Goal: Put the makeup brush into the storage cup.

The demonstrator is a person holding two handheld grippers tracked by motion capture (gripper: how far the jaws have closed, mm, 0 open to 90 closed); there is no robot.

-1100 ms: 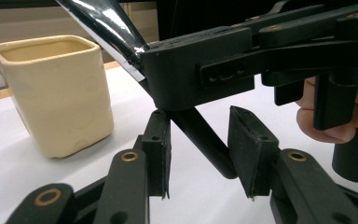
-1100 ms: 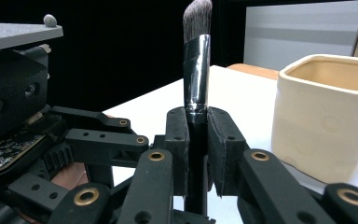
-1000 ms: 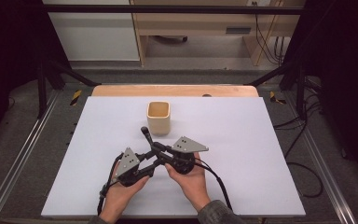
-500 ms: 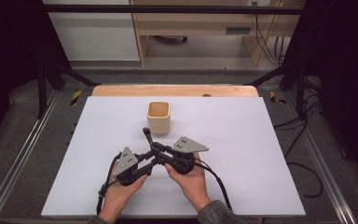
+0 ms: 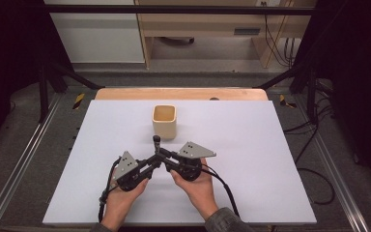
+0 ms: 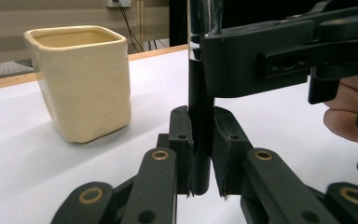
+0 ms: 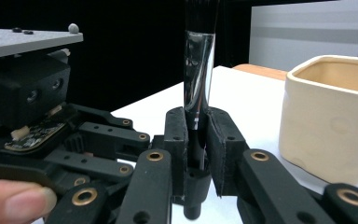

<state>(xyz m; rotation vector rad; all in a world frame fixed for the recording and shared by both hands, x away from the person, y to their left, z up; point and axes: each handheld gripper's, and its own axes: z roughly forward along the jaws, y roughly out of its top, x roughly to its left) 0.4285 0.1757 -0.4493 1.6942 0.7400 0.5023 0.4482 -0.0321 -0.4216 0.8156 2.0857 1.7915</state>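
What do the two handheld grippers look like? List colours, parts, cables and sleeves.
Both the left gripper and right gripper are matt black, with linked arms joined by brass-ringed pivots, flat black jaws, and a grey three-cornered plate on top. A black cable trails from each. A grey sleeve covers the right forearm.

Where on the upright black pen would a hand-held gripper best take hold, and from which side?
Low on the barrel, from the side and level with the table. The black pen stands upright and is slim and round, so jaws closing across it seat well. Both the left hand-held gripper and right hand-held gripper clamp it that way, near the cream cup.
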